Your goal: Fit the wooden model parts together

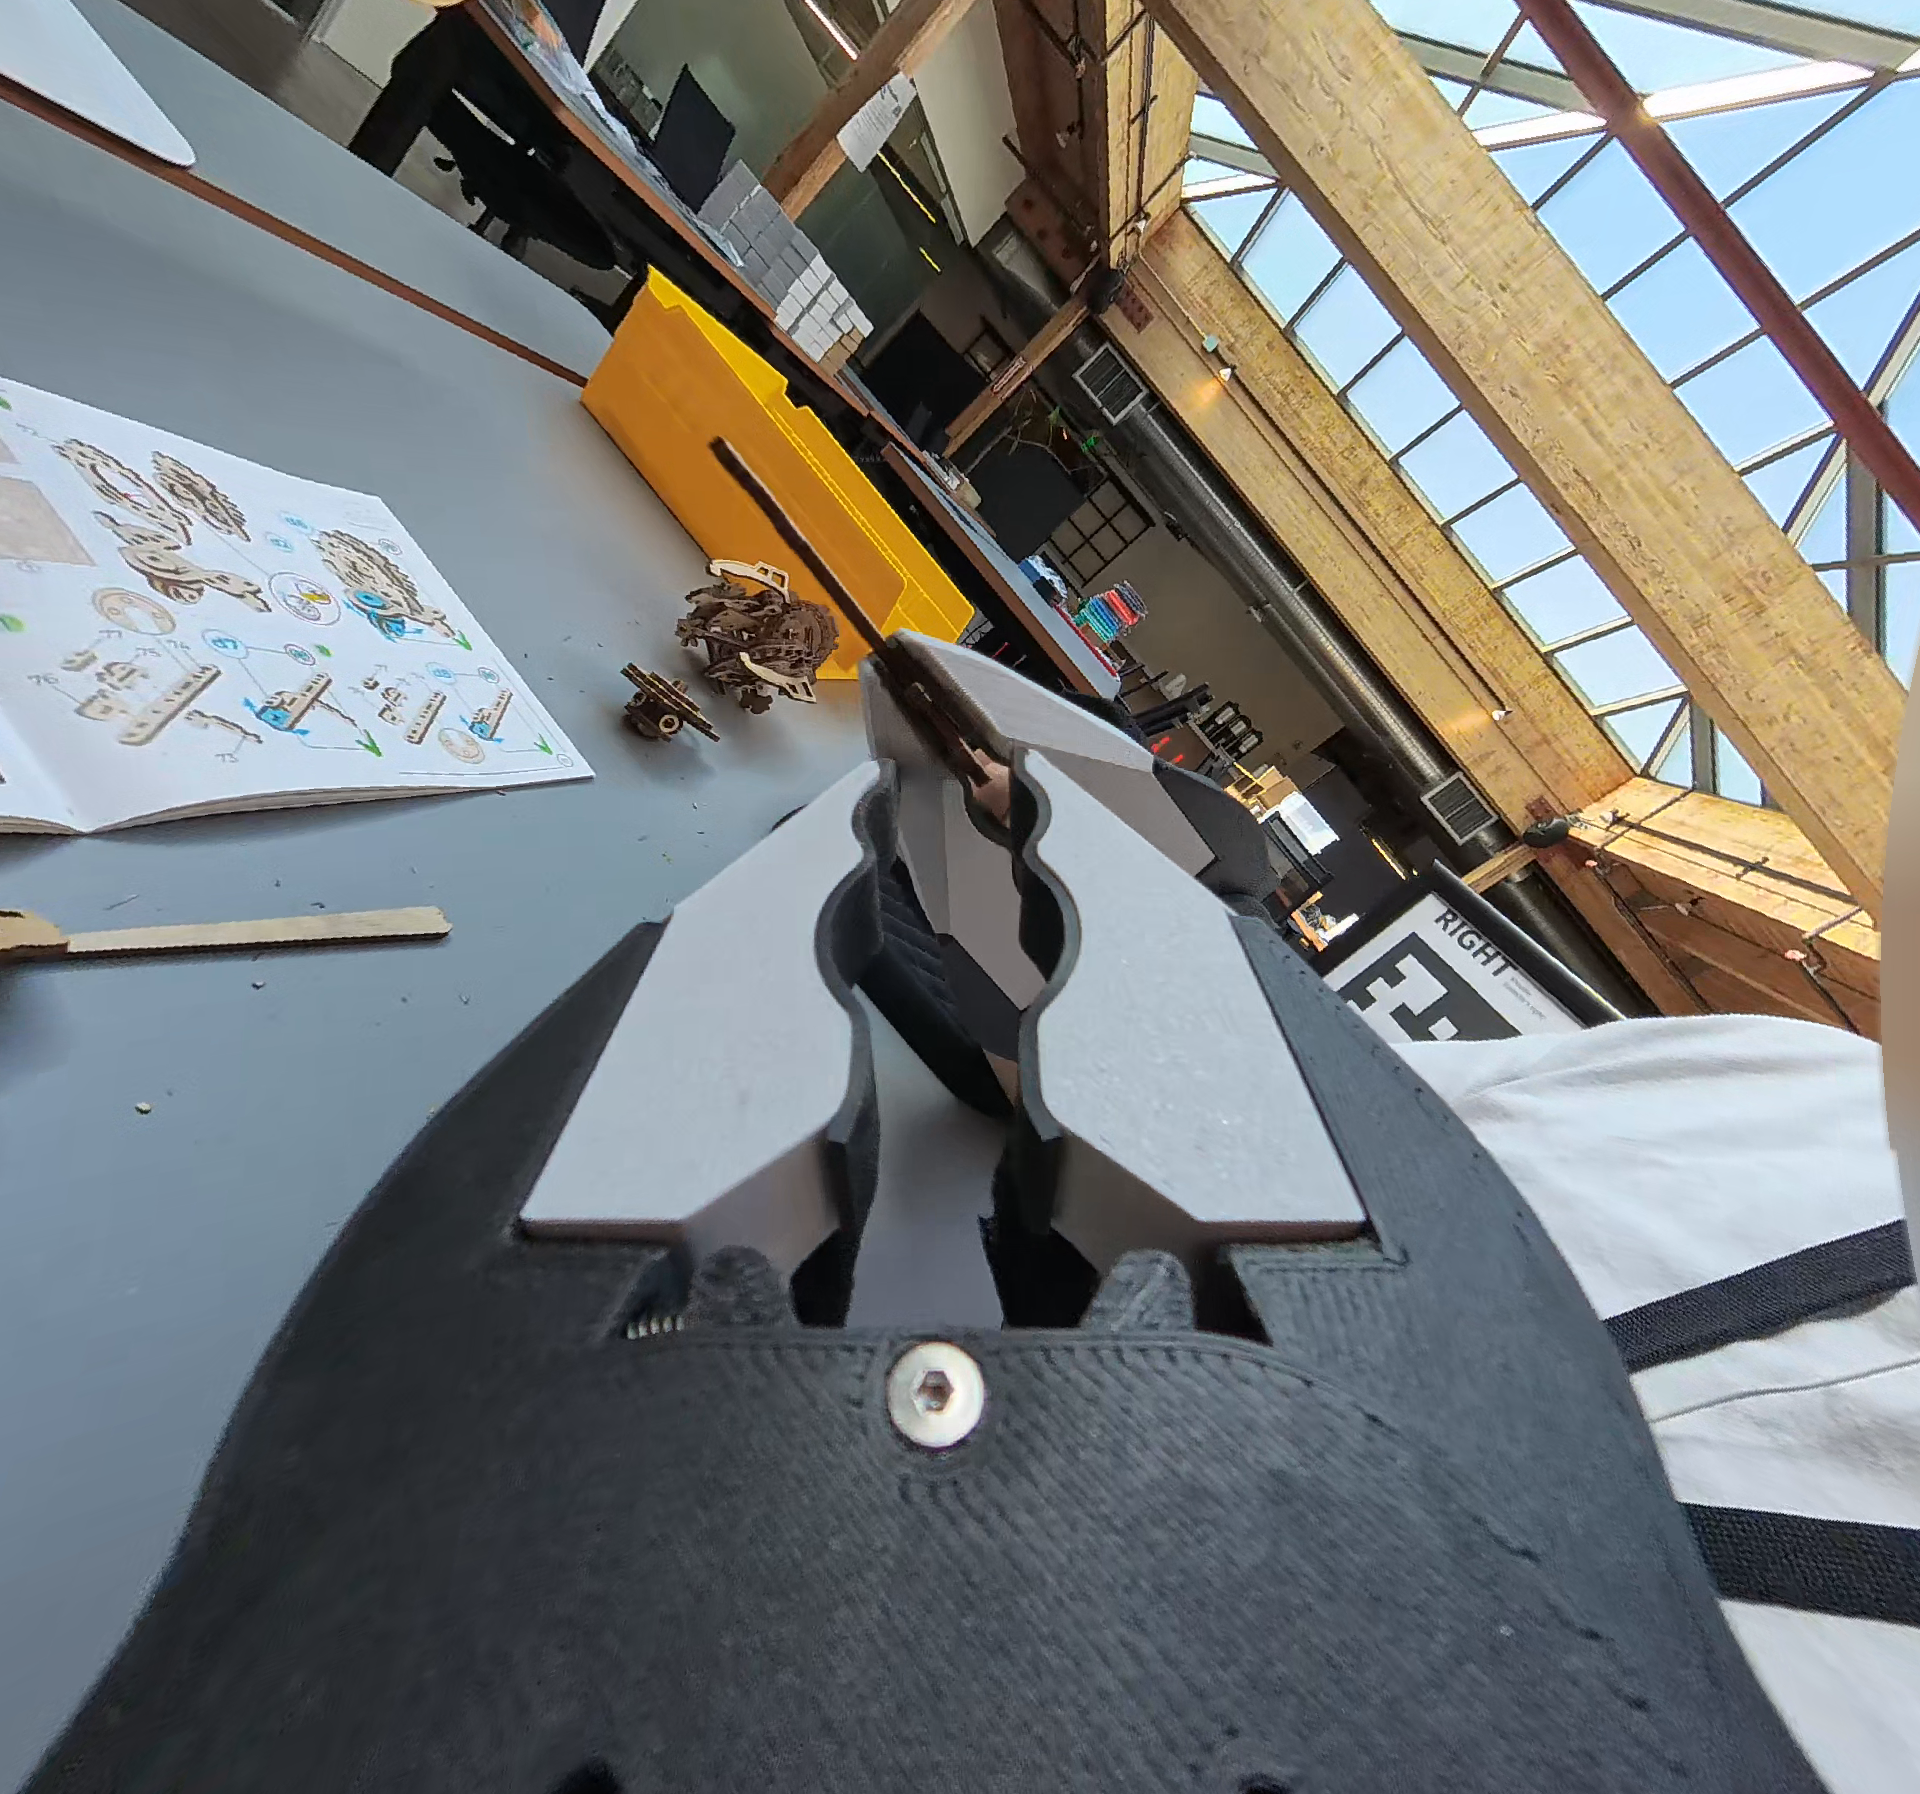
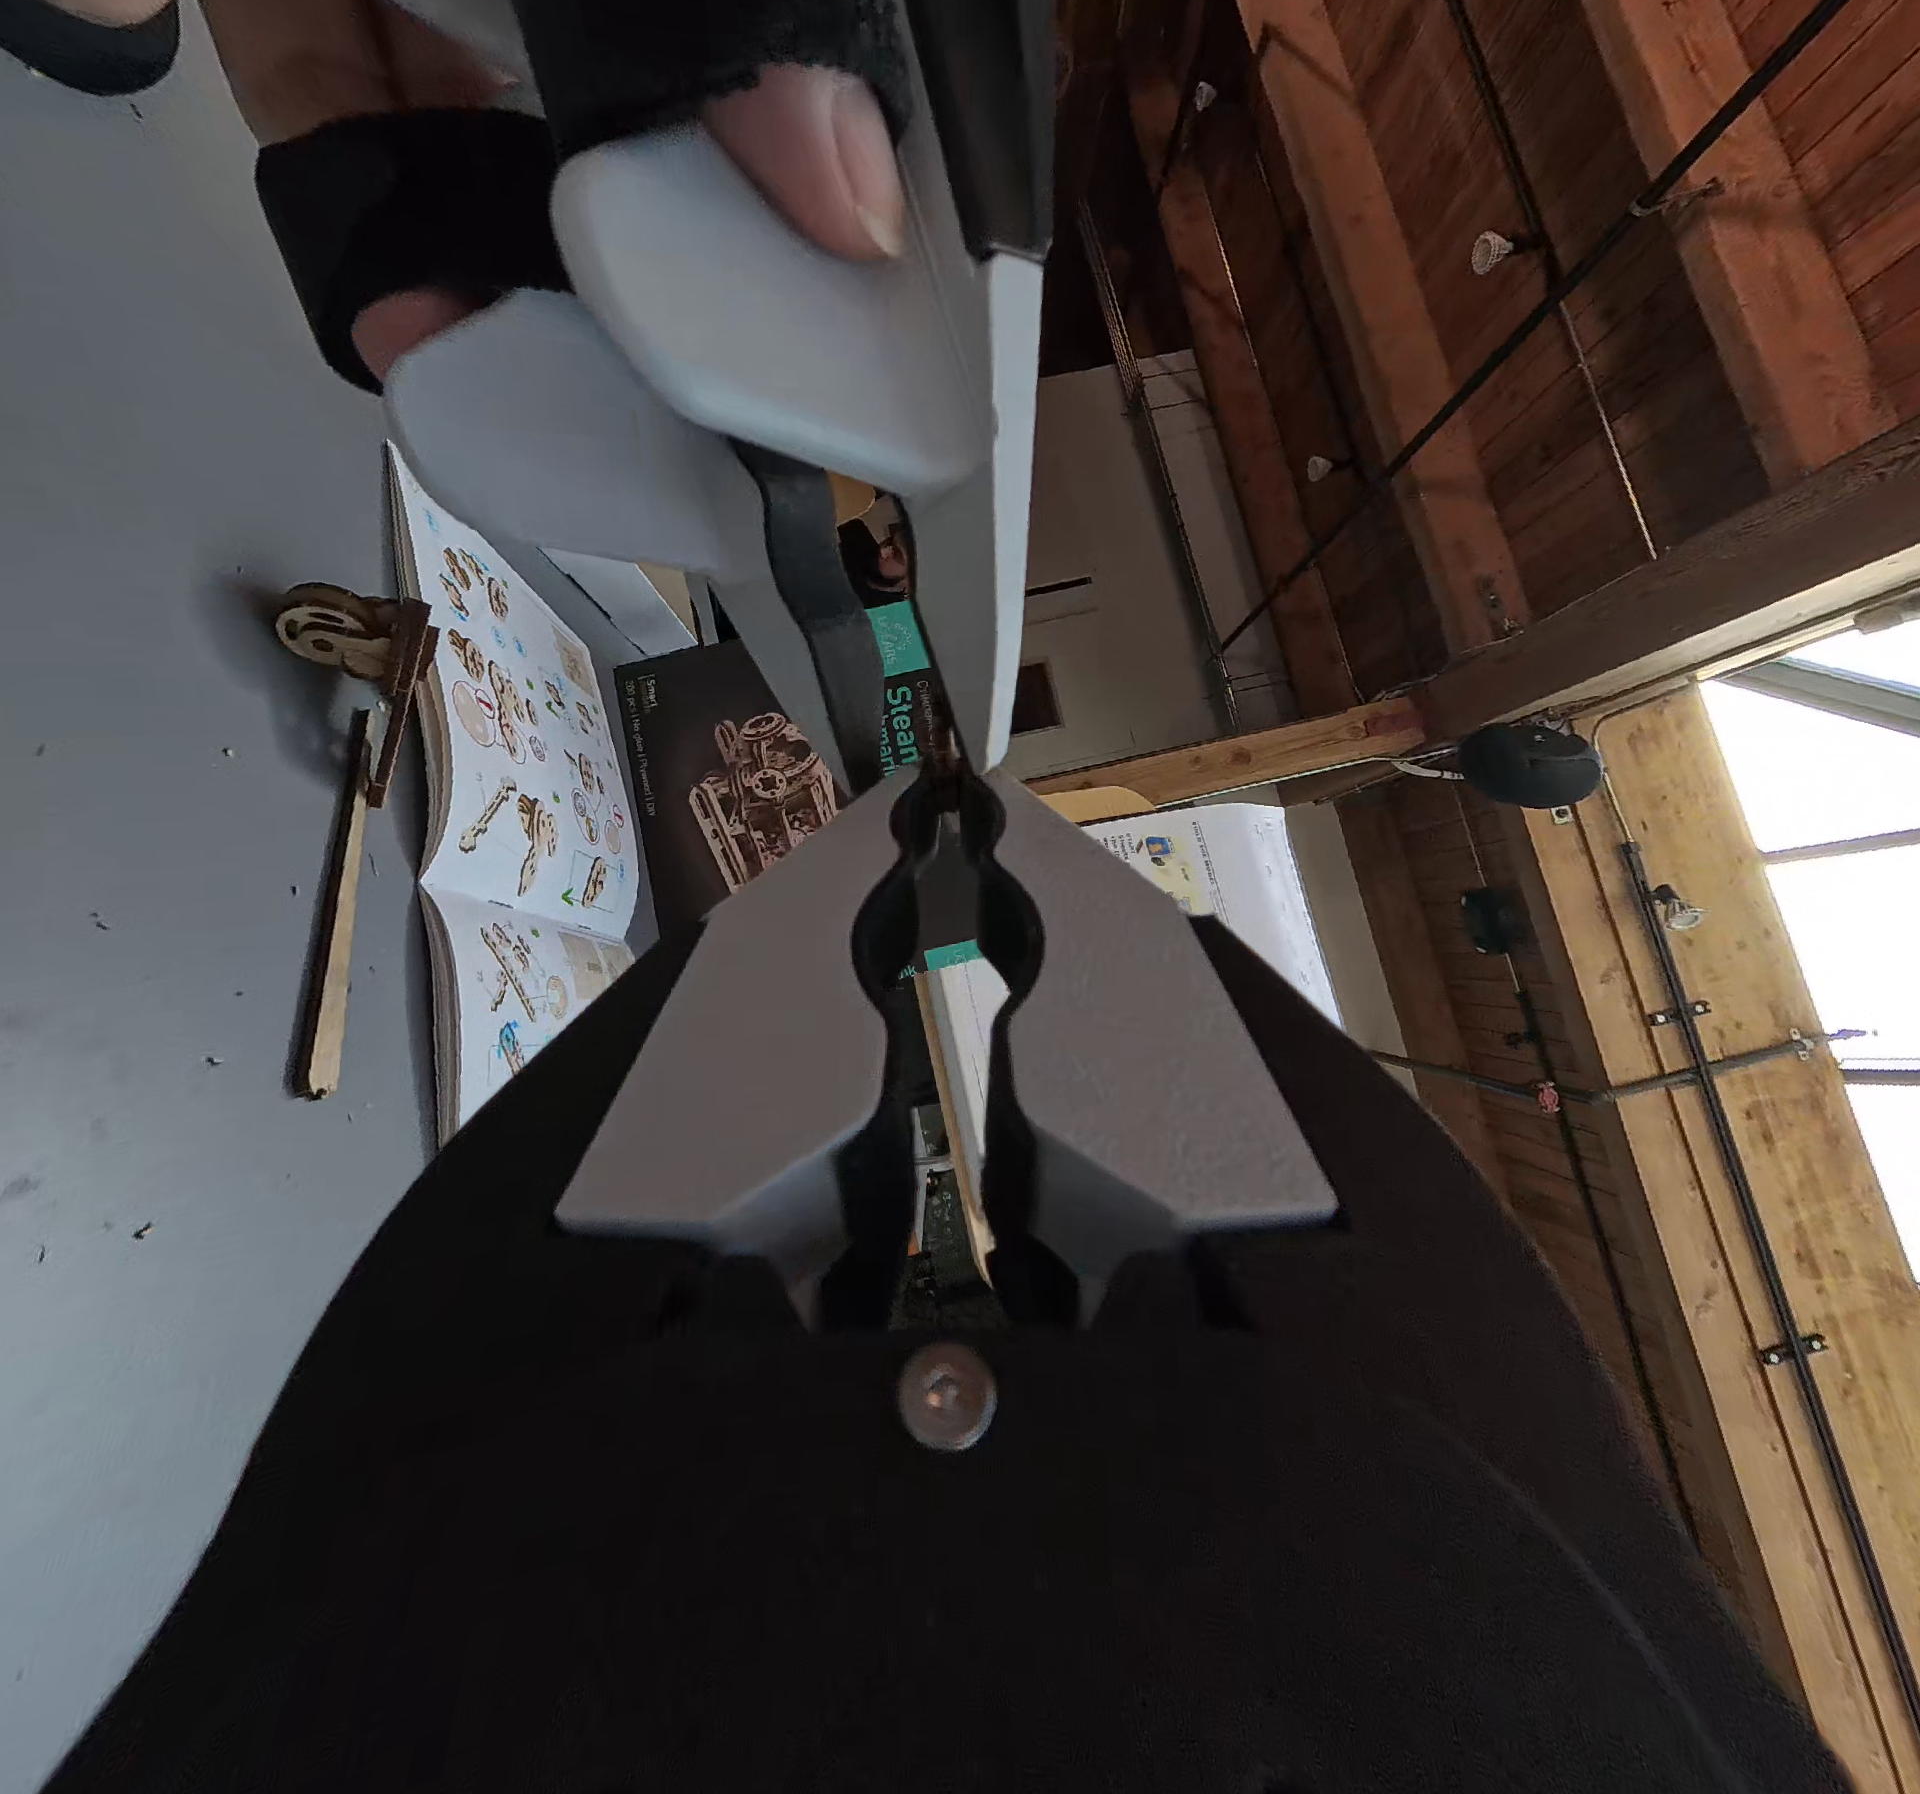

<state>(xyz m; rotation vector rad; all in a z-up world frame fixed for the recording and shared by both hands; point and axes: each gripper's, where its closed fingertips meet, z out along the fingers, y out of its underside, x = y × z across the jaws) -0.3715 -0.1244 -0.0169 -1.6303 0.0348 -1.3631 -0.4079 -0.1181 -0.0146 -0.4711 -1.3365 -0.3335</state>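
Note:
A thin dark wooden part (image 1: 800, 560), seen edge-on, sticks up above the table. My right gripper (image 2: 945, 783) is shut on its lower end, and this gripper also shows in the left wrist view (image 1: 914, 695). My left gripper (image 1: 953, 773) meets it tip to tip. Its fingers stand a small gap apart on either side of the part and of the right gripper's tip. The left gripper shows from the front in the right wrist view (image 2: 925, 757). A built wooden model piece (image 1: 764, 638) and a small gear piece (image 1: 665, 705) lie on the grey table (image 1: 208, 1121).
An open instruction booklet (image 1: 239, 622) and a flat wooden stick (image 1: 260, 929) lie to the left. A yellow bin (image 1: 769, 456) stands at the table's far edge. In the right wrist view, a wooden wheel piece (image 2: 332, 643) and the kit box (image 2: 748, 768) lie near the booklet (image 2: 520, 757). Left and right tips are no more than a few centimetres apart. The small gear piece (image 1: 665, 705) is about equally far from each gripper, around 25 cm.

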